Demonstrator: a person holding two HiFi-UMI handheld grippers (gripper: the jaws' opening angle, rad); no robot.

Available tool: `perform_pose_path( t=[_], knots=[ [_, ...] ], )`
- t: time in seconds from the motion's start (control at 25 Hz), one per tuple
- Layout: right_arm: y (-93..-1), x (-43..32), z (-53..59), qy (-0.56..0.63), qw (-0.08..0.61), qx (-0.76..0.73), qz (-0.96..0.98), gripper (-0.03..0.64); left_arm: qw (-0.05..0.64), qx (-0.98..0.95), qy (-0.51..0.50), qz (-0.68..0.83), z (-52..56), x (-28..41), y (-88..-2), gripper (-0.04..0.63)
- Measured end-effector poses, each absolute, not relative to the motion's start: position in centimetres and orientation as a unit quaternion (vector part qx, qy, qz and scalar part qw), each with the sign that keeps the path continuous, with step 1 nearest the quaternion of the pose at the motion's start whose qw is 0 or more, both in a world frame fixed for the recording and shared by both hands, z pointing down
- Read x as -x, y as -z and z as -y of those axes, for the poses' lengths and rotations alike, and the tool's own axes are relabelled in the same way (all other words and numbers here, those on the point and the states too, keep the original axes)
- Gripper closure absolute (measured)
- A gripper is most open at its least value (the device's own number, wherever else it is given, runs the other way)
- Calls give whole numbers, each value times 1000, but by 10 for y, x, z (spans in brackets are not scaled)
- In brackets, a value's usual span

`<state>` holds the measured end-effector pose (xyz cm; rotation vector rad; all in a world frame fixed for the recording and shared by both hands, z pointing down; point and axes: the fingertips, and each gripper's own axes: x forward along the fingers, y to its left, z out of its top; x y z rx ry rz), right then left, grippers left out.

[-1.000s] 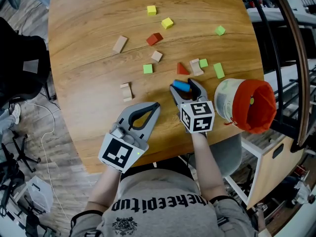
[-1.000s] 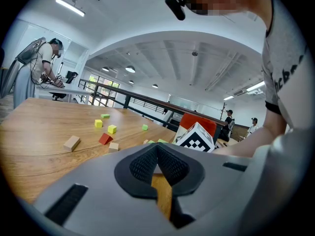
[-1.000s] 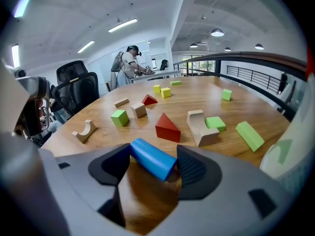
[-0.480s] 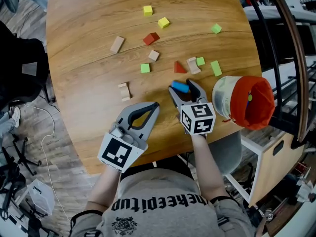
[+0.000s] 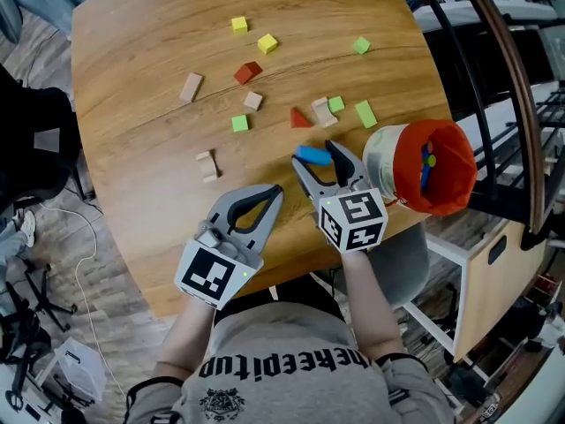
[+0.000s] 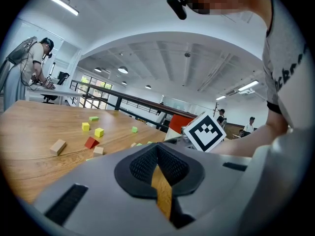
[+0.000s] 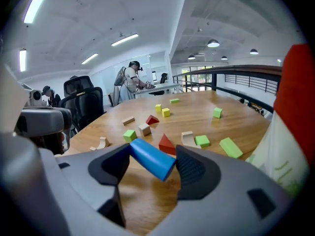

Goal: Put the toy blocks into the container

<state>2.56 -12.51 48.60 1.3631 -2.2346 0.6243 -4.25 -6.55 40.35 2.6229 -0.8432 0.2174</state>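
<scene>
Over wooden table (image 5: pixel 132 104), right tongs (image 5: pixel 318 155) clamp blue cylinder (image 7: pixel 150 159); left tongs (image 5: pixel 275 189) closed.

The left gripper (image 5: pixel 276 190) and right gripper (image 5: pixel 314 155) are light grey plastic shells. Their curved jaws are lined with black ribbed pads (image 7: pixel 193 170). Each carries a white cube (image 5: pixel 353 221) printed with black square markers. The person wears a grey T-shirt (image 5: pixel 282 365) with black lettering, a small emblem and dark-edged short sleeves.
</scene>
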Motion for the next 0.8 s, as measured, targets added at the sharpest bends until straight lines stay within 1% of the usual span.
perform_pose_path(
  t=[0.8],
  knots=[
    [-391,-73,88,-173,158,-537,810,321,153,-959,-66,230,32,-21,-378,581]
  ],
)
